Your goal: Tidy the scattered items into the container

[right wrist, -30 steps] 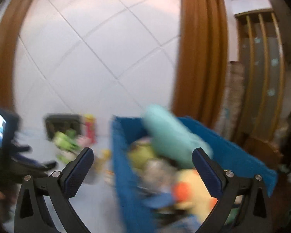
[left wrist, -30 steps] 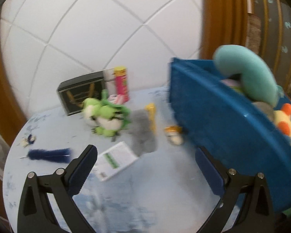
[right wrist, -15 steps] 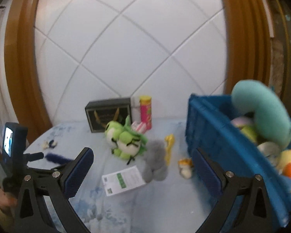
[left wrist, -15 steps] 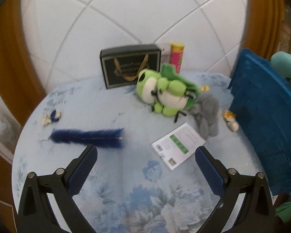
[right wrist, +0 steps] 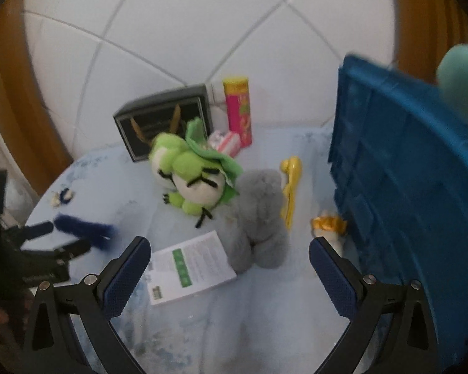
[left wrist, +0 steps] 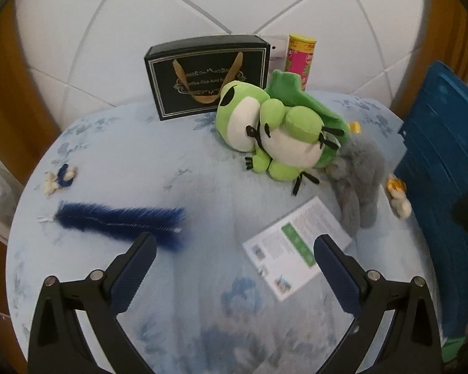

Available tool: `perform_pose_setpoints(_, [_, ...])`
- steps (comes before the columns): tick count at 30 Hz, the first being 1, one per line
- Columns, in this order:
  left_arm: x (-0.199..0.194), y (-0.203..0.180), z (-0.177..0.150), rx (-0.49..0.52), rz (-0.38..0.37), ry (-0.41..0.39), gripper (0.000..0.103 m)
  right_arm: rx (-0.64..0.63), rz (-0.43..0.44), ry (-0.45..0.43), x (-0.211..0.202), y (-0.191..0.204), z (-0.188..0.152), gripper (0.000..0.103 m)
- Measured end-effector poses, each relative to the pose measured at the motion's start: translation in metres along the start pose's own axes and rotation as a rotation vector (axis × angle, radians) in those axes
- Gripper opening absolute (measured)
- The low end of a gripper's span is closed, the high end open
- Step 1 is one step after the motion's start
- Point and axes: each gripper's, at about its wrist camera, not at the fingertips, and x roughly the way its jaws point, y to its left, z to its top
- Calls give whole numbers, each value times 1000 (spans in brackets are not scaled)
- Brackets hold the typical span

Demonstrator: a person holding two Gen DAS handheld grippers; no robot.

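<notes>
Soft even light, blurred fisheye edges

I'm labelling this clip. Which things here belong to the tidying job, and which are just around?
Job: green frog plush, grey plush, blue fuzzy brush, leaflet, yellow toy, blue crate.

Probably just around: black gift box, snack canister, floral tablecloth.

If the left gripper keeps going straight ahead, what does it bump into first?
Probably the green frog plush. The left gripper is open, with bare tablecloth between its fingers; the fuzzy blue brush lies just left of that line and the white leaflet just right. Depth is hard to judge through the fisheye.
</notes>
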Motion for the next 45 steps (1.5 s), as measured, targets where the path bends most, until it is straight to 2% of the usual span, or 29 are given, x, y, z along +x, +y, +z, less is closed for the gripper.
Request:
perform_pose_setpoints(5, [29, -20, 46, -23, -5, 5, 102, 16, 24, 84, 62, -24, 12, 102])
perform_pose_setpoints(9, [48, -46, 97, -17, -8, -29, 102, 33, 19, 113, 100, -42, 23, 102])
perform_pose_setpoints(13, [89, -72, 136, -39, -17, 13, 102, 40, 23, 143, 132, -58, 31, 102])
perform_pose_setpoints(16, [126, -90, 150, -41, -9, 53, 102, 45, 32, 163, 155, -66, 31, 102])
perform_pose_setpoints(18, [154, -100, 152, -28, 26, 84, 102, 44, 48, 170, 169, -69, 28, 102])
perform_pose_setpoints(20, [172, -104, 149, -7, 66, 85, 103, 39, 59, 178, 182, -70, 26, 102])
perform_pose_setpoints(23, [177, -96, 141, 1, 56, 50, 103, 20, 62, 192, 201, -67, 22, 103])
perform_pose_setpoints(26, [163, -83, 130, 13, 31, 12, 86, 7, 60, 216, 219, -62, 17, 103])
perform_pose_setpoints(27, [156, -79, 126, 19, 25, 4, 80, 9, 65, 236, 227, -61, 14, 99])
perform_pose_setpoints(28, [150, -74, 122, 20, 21, 1, 76, 18, 68, 255, 232, -60, 11, 74])
perform_pose_setpoints(29, [143, -68, 117, 18, 19, 0, 74, 27, 67, 269, 235, -59, 8, 58])
perform_pose_setpoints(30, [136, -63, 113, 16, 18, -1, 71, 44, 82, 277, 234, -59, 6, 50])
perform_pose_setpoints(32, [128, -50, 105, 4, 18, 8, 63, 72, 123, 282, 227, -58, 0, 48])
perform_pose_setpoints(33, [123, -41, 98, -3, 21, 16, 56, 69, 132, 281, 222, -56, -1, 48])
perform_pose_setpoints(37, [109, -7, 69, -22, 87, 54, 55, 40, 205, 266, 189, -36, -3, 46])
perform_pose_setpoints(40, [108, 21, 40, -47, 131, 120, 55, 19, 226, 271, 168, -24, -8, 46])
perform_pose_setpoints(42, [105, 30, 23, -58, 133, 143, 55, 19, 221, 287, 160, -20, -17, 45])
perform_pose_setpoints(45, [92, 33, 4, -57, 108, 134, 55, 48, 203, 305, 147, -23, -31, 45])
